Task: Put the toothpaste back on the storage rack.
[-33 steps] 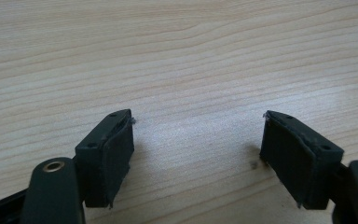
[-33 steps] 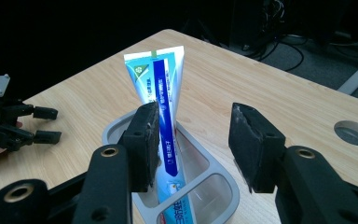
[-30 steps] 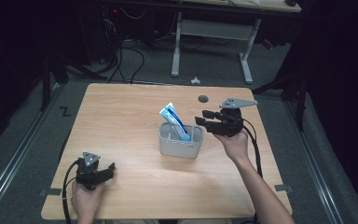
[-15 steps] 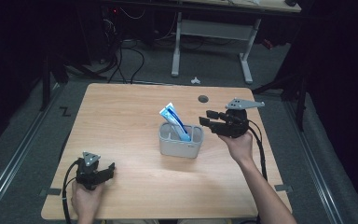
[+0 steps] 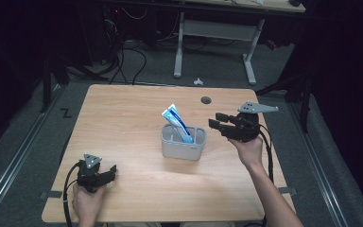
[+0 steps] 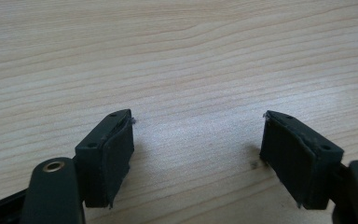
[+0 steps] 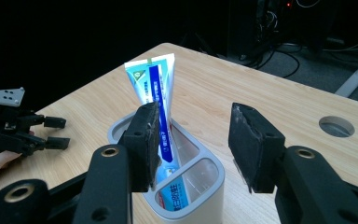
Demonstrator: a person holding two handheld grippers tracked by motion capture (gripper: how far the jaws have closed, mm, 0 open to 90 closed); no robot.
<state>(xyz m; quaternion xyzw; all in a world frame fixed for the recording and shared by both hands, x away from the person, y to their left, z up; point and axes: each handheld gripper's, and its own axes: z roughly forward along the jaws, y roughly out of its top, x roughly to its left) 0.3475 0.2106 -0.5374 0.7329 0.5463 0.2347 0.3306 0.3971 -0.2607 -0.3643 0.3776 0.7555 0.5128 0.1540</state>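
Toothpaste in a blue-and-white tube (image 5: 177,124) stands tilted in a grey, oval plastic holder (image 5: 183,147) with compartments, near the middle of the pale wooden surface (image 5: 132,118). The tube's crimped end leans up toward the far left, and its lower end sits down inside the holder. In the right gripper view the tube (image 7: 157,98) rises out of the holder's (image 7: 209,186) left-hand compartment, while the one beside it looks empty.

The right gripper (image 5: 220,124), black with a grey three-cornered plate on top, is held above the surface just right of the holder, apart from it, its jaws pointing left toward the tube. Those jaws stand wide apart with nothing between them. A round hole (image 5: 206,100) lies in the surface farther back.

The left gripper (image 5: 108,171) rests low at the near left corner, well apart from the holder, held in a hand (image 5: 87,201). Its jaws are spread wide over bare wood grain, gripping nothing.
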